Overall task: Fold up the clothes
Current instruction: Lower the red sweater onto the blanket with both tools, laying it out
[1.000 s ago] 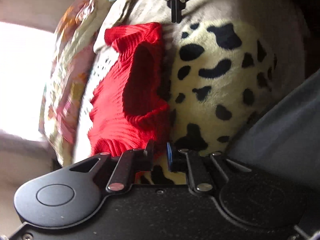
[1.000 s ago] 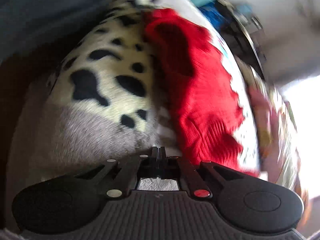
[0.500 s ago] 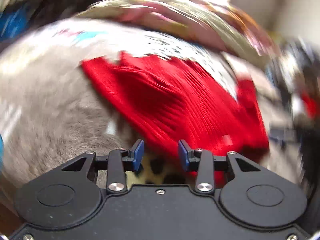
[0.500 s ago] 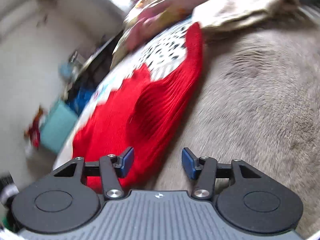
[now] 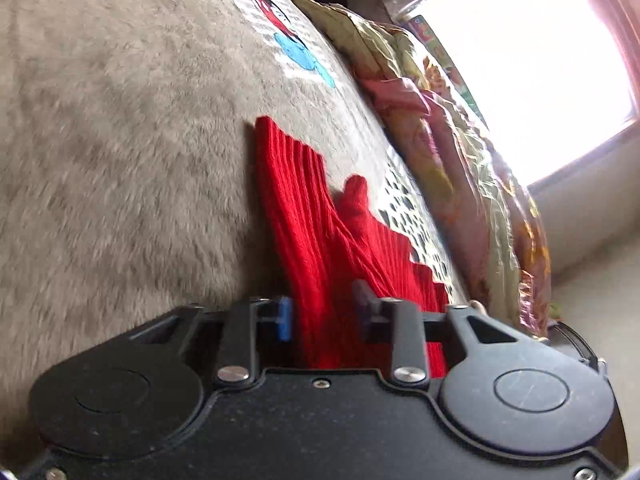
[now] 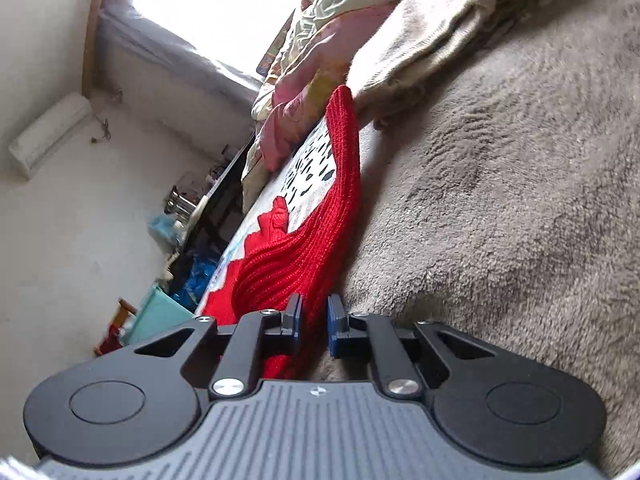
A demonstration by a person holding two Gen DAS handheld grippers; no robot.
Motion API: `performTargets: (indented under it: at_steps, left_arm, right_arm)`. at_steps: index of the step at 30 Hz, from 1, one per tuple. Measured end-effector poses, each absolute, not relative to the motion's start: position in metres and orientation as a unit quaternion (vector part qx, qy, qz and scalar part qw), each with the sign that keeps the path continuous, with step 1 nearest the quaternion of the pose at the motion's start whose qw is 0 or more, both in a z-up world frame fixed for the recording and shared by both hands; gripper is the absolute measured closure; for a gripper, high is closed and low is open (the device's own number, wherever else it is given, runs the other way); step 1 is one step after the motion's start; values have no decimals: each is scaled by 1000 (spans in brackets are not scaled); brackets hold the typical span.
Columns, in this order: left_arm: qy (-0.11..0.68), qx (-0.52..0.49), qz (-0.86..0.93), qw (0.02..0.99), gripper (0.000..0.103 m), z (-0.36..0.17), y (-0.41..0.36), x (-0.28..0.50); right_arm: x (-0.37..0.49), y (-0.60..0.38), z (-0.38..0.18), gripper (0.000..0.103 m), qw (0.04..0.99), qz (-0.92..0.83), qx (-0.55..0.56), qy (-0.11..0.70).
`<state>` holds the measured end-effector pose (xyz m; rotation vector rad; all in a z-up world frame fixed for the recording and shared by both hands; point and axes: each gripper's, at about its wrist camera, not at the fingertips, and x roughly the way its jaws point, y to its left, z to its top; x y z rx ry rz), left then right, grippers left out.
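My left gripper [image 5: 324, 316] has its jaws apart, with the near hem of the red ribbed knit sweater [image 5: 320, 240] lying in the gap between them but not pinched; my right gripper [image 6: 314, 326] has its jaws drawn close about the same garment's edge, a sliver of gap showing on the one side, so I cannot tell whether it truly bites. From either pair the sweater runs away toward twelve o'clock, its long axis along my fingers, laid on the grey plush blanket [image 5: 120, 160] of the bed, with the floral quilt [image 5: 460, 168] bunched at two o'clock by the window. Both hands are at the cloth; the right seems nearer to a hold. Half a second ago both pairs stood wider and short of the hem.
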<state>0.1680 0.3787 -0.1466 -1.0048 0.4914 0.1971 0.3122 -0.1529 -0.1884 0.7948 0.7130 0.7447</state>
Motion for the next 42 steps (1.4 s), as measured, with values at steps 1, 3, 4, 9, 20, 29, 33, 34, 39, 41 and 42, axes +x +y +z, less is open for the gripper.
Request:
performTargets:
  at_steps: [1, 3, 4, 9, 20, 29, 33, 34, 39, 41, 42]
  left_arm:
    - [235, -457, 102, 852, 95, -141, 379, 167]
    - [222, -404, 128, 878, 96, -124, 376, 153]
    - [210, -380, 144, 889, 96, -115, 377, 140]
    - [189, -324, 219, 901, 95, -115, 392, 67]
    - [112, -520, 219, 818, 95, -155, 428, 24]
    - [121, -490, 229, 832, 93, -151, 409, -14]
    - [97, -550, 211, 803, 87, -167, 417, -22]
    - [91, -565, 206, 794, 89, -172, 420, -24]
    - [91, -577, 203, 786, 90, -174, 425, -27]
    - [98, -574, 206, 787, 90, -170, 426, -26]
    - [101, -572, 206, 787, 90, -169, 427, -26]
  right_arm:
    - [312, -151, -188, 90, 798, 346, 367, 330]
    - [313, -149, -188, 90, 798, 347, 367, 329]
    - [314, -148, -188, 90, 798, 347, 367, 328]
    - [312, -153, -189, 90, 799, 347, 368, 325]
    - [304, -158, -188, 90, 805, 341, 361, 325]
    - [304, -159, -189, 90, 802, 343, 365, 326]
    - [313, -166, -191, 88, 776, 341, 405, 343]
    - [316, -168, -192, 88, 769, 337, 418, 346]
    - [333, -155, -185, 88, 781, 310, 406, 358]
    - [343, -150, -182, 88, 785, 303, 401, 362]
    - [348, -149, -181, 88, 785, 300, 403, 364]
